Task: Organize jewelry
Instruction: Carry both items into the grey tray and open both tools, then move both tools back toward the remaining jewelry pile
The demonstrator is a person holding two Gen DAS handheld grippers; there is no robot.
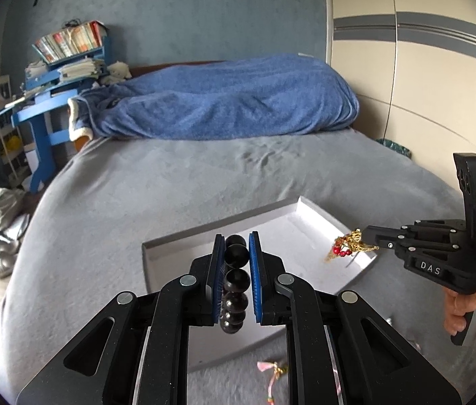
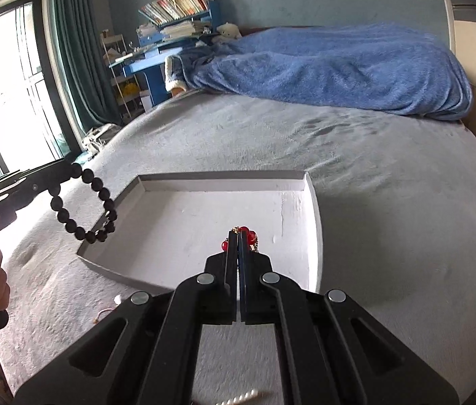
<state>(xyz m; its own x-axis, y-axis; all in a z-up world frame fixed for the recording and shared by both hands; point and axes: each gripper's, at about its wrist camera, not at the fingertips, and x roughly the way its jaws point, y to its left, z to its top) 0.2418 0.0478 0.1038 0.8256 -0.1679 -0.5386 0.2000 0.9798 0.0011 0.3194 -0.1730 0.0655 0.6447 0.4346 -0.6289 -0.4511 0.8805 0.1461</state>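
A shallow white tray (image 1: 292, 233) (image 2: 183, 216) lies on the grey bed. My left gripper (image 1: 238, 246) is shut on a black bead bracelet (image 1: 236, 283); in the right wrist view the bracelet (image 2: 84, 202) hangs from it over the tray's left edge. My right gripper (image 2: 239, 236) is shut on a gold and red bead piece (image 2: 246, 234) above the tray; in the left wrist view this piece (image 1: 347, 246) dangles over the tray's right edge.
A pink tasselled piece (image 1: 273, 369) lies on the grey bedspread (image 1: 136, 202) in front of the tray. A thin cord (image 2: 106, 314) lies near the tray's front. A blue blanket (image 1: 231, 98) is heaped at the bed's far end.
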